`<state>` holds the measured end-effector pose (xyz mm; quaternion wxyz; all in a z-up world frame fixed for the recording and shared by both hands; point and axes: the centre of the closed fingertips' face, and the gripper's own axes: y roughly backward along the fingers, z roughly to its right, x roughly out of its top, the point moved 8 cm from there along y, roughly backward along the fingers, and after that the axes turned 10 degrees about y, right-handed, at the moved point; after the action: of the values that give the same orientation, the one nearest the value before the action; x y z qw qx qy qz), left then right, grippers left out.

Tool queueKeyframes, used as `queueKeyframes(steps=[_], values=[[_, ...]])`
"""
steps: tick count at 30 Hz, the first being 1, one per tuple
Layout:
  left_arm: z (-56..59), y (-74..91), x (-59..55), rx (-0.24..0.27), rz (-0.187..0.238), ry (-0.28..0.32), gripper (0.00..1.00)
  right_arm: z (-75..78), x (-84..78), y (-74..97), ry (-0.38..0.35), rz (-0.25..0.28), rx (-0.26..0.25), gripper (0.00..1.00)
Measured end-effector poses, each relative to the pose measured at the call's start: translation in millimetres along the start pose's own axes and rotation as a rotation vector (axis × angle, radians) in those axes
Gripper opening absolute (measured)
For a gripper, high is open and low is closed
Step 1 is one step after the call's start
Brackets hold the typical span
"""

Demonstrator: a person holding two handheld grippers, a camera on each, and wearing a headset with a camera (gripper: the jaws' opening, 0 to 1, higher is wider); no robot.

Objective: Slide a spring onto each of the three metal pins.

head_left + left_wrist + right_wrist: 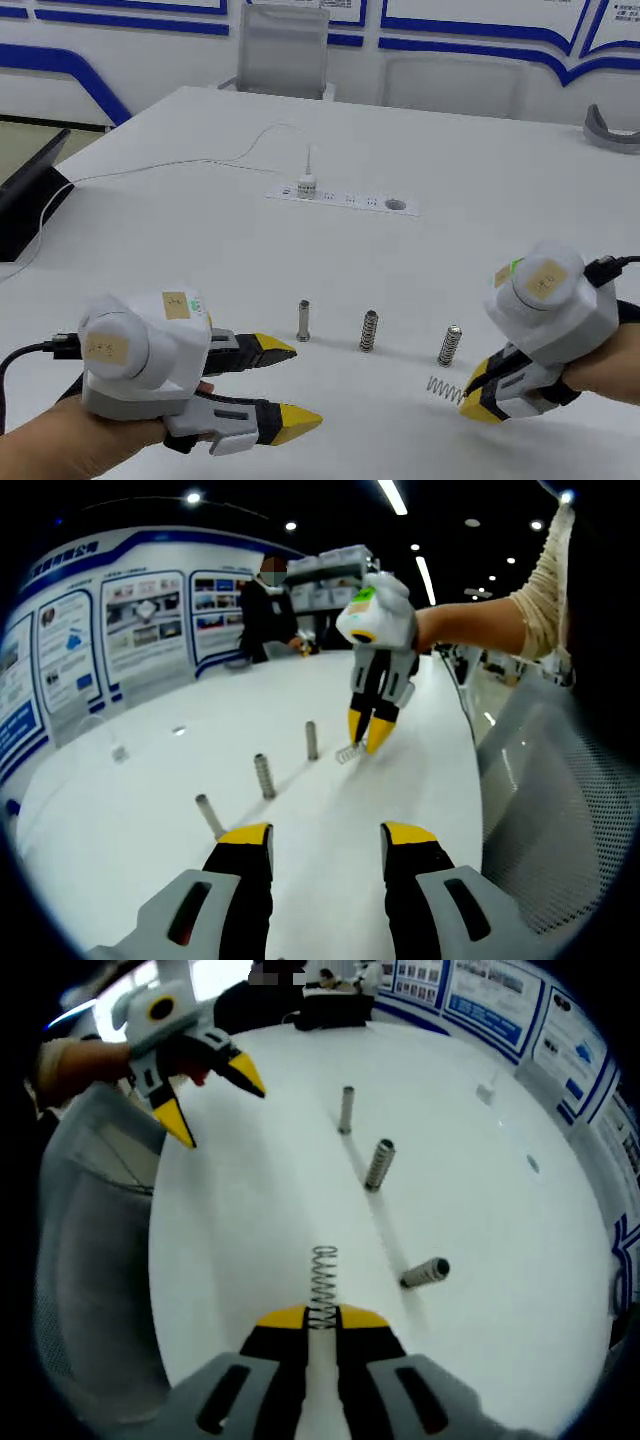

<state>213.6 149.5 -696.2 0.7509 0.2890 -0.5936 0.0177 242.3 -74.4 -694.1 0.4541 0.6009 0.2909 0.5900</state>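
Note:
Three metal pins stand in a row on the white table. The left pin (pixel 303 320) is bare. The middle pin (pixel 369 330) and the right pin (pixel 450 345) each carry a spring. My right gripper (pixel 470 402) is shut on the end of a loose spring (pixel 444 389), which sticks out low over the table in front of the right pin. The right gripper view shows that spring (pixel 322 1290) pinched between the jaws. My left gripper (pixel 308 385) is open with nothing in it, near the bare pin (pixel 208 813).
A power strip (pixel 345 199) with a plugged-in white cable lies farther back on the table. A dark monitor (pixel 25 205) sits at the left edge. A grey mesh chair (pixel 540 810) stands beside the table. A person (pixel 265 610) stands at the far end.

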Motion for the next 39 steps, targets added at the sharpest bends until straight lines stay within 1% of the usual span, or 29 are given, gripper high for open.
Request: queueKeyframes(steps=[1,2,3,5,6,11,18,23,25,28,32,39], values=[[0.5,-0.5,1.0,-0.003,0.001,-0.005,0.44,-0.6,8.9,0.9,0.028,0.008,0.005,0.11],[0.7,-0.6,1.6,-0.004,0.001,-0.007,0.44,-1.1,13.9,1.5,0.040,0.012,0.008,0.11],[0.8,-0.9,2.5,-0.006,0.000,-0.010,0.44,-1.7,21.5,1.6,0.070,0.018,0.014,0.11],[1.2,-1.8,3.6,-0.008,0.000,-0.015,0.43,-2.9,31.2,1.7,0.098,0.020,0.019,0.11],[1.3,-2.4,4.7,-0.010,0.000,-0.020,0.43,-3.8,37.8,1.0,0.127,0.019,0.026,0.11],[1.8,-3.6,9.4,-0.014,0.007,-0.030,0.42,-8.1,59.9,0.2,0.204,0.025,0.040,0.11],[3.4,-5.9,10.9,-0.021,0.009,-0.042,0.39,-15.8,84.8,-2.7,0.304,0.036,0.061,0.12],[4.9,-6.9,12.4,-0.029,0.009,-0.051,0.34,-23.1,97.7,-6.5,0.380,0.034,0.085,0.12],[5.4,-7.0,12.7,-0.033,0.010,-0.057,0.31,-24.7,101.9,-6.5,0.397,0.036,0.089,0.12],[5.9,-6.9,12.4,-0.035,0.007,-0.064,0.28,-27.1,108.3,-5.7,0.427,0.040,0.095,0.12],[7.6,-6.4,12.0,-0.043,0.006,-0.071,0.22,-27.5,110.0,-7.1,0.460,0.033,0.099,0.12],[9.5,-7.5,11.9,-0.050,0.001,-0.082,0.16,-31.7,109.6,-8.8,0.497,0.021,0.110,0.12]])
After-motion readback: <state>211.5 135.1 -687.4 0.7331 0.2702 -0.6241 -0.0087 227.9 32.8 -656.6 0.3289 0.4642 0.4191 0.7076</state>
